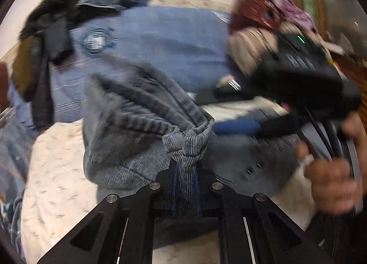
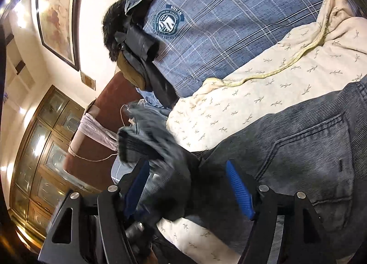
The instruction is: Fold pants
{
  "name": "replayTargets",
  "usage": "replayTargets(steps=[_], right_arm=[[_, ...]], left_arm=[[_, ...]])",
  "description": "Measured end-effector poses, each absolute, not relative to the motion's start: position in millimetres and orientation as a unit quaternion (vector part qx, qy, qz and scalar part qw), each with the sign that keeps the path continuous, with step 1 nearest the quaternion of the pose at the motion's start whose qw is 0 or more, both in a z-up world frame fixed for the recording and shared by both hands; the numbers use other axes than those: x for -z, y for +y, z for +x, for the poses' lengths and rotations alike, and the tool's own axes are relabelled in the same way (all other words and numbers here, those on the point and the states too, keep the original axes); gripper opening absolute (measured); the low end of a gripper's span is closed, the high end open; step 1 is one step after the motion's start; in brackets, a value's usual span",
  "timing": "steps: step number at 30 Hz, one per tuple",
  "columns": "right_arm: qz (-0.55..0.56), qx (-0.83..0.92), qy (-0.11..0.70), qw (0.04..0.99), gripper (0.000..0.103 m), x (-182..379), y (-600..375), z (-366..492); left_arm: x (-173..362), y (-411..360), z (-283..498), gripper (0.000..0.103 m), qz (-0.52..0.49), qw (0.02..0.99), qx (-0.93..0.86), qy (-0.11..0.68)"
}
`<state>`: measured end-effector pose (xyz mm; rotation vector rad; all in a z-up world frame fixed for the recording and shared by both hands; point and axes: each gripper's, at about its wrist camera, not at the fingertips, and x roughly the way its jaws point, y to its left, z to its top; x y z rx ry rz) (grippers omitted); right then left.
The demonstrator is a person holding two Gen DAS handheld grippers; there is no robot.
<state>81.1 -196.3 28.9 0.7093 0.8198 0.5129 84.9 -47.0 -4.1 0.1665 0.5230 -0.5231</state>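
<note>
We find the grey ribbed-denim pants point(image 2: 298, 149) spread over the cream leaf-print quilt point(image 2: 252, 94) ahead of both tools. The left gripper point(image 1: 185, 186) pinches a bunched fold, presumably to carry it across. The right gripper point(image 2: 188, 186) stands apart, cloth loose between.
</note>
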Motion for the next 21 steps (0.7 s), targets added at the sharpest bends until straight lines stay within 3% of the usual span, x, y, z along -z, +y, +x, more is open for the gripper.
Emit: replayTargets(steps=[4, 10, 14, 18, 19, 20, 21], right_arm=[[0.339, -0.25, 0.405, 0.812, 0.078, -20, -203, 84], [0.25, -0.206, 0.386, 0.864, 0.078, -43, -193, 79], [0.186, -0.12, 0.442, 0.869, 0.078, -23, -180, 91], [0.242, -0.127, 0.48, 0.833, 0.076, 9, -188, 102], [0.256, -0.141, 0.482, 0.826, 0.074, 10, -187, 106], [0.257, -0.145, 0.48, 0.826, 0.063, 10, -185, 109], [0.248, -0.146, 0.481, 0.828, 0.04, 9, -181, 113]], left_arm=[[17, -59, 83, 0.011, 0.085, 0.915, 0.276, 0.281], [31, -64, 71, 0.011, 0.09, 0.91, 0.275, 0.296], [32, -56, 80, 0.011, 0.102, 0.912, 0.274, 0.288], [31, -54, 79, 0.011, 0.11, 0.913, 0.276, 0.281], [31, -56, 75, 0.011, 0.113, 0.913, 0.277, 0.278], [30, -55, 81, 0.011, 0.118, 0.913, 0.276, 0.276], [30, -56, 79, 0.011, 0.125, 0.915, 0.273, 0.271]])
